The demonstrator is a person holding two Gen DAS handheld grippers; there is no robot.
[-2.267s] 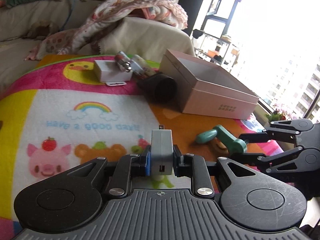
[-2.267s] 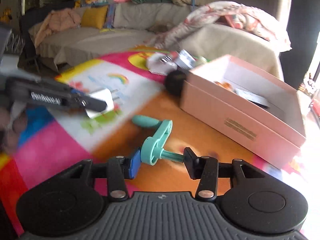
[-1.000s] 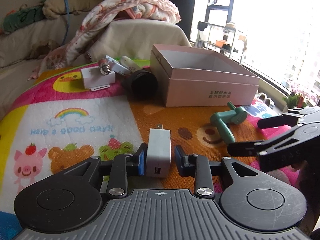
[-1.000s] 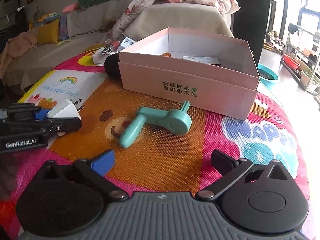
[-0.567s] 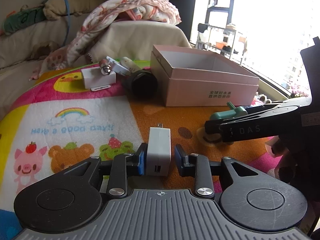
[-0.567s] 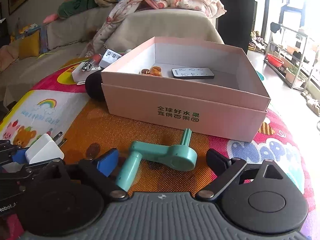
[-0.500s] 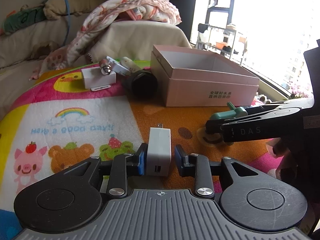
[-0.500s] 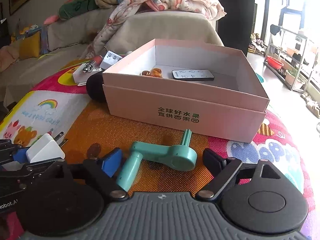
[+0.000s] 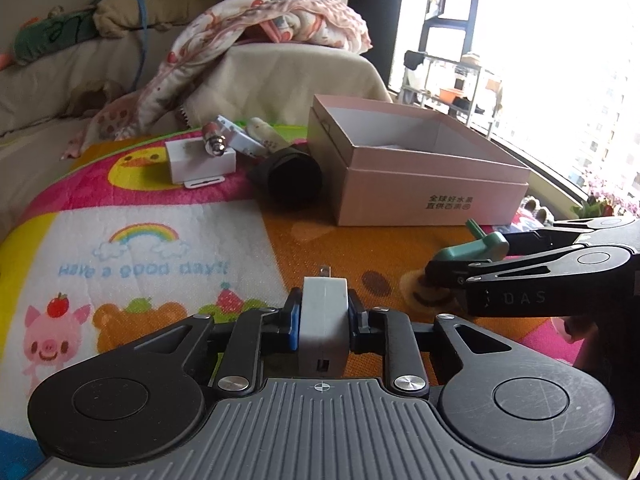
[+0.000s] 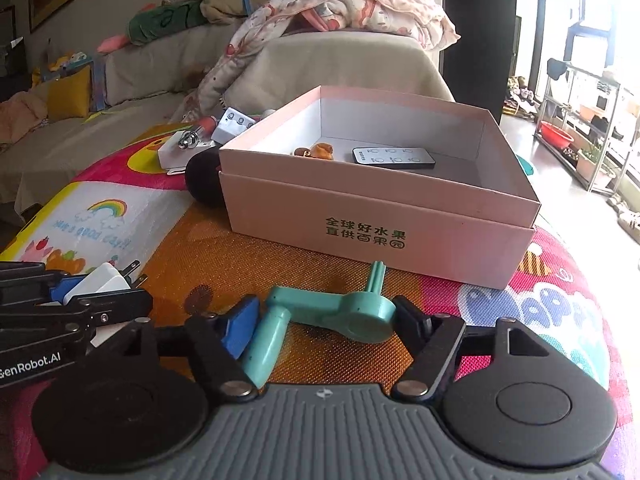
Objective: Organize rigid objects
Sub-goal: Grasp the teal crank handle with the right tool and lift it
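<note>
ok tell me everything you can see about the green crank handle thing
The crank handle is mint-green, smooth plastic by the look of it. A flat arm joins a round hub with a thin ribbed pin pointing toward the pink box to a thicker cylindrical grip at the other end. It lies flat on the play mat, just in front of the box. It sits between the fingers of the right gripper, which are closing around it.

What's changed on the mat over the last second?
The left tongs closed on the white plug-in charger. The right tongs dropped around the teal plastic crank handle and are closing. The pink cardboard box stayed put.
</note>
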